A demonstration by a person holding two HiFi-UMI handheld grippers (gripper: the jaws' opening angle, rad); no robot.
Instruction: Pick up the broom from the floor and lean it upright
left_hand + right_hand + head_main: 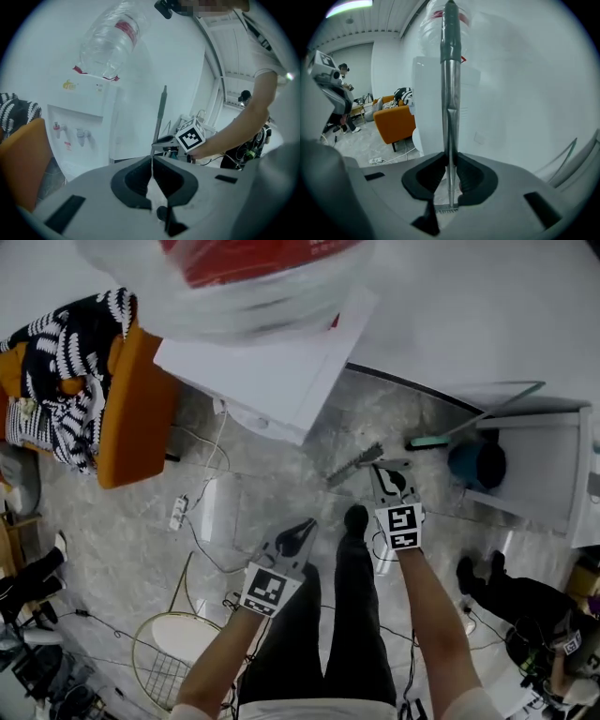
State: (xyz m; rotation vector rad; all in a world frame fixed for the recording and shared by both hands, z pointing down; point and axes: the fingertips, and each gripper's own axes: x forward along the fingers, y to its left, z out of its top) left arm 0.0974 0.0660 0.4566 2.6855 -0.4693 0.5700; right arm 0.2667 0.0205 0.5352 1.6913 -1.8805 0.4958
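The broom's metal handle point(450, 93) stands nearly upright in the right gripper view, with its grey grip at the top. My right gripper point(450, 164) is shut on it, the pads pressing both sides of the shaft. In the head view that gripper point(384, 470) holds the foreshortened handle point(352, 467) over the floor in front of the water dispenser. The left gripper view shows the handle point(161, 112) rising above the right gripper's marker cube point(190, 136). My left gripper point(298, 538) hangs lower left of the broom, apart from it, its jaws point(152, 164) shut with nothing between them.
A white water dispenser point(272, 371) with a bottle point(253, 268) stands just behind the broom. Left of it is an orange armchair point(131, 399). A green-headed tool point(431, 442) leans on a white cabinet point(553, 456) holding a blue bucket point(476, 463). Cables, a power strip point(178, 512) and a wire stool point(173, 648) lie nearby.
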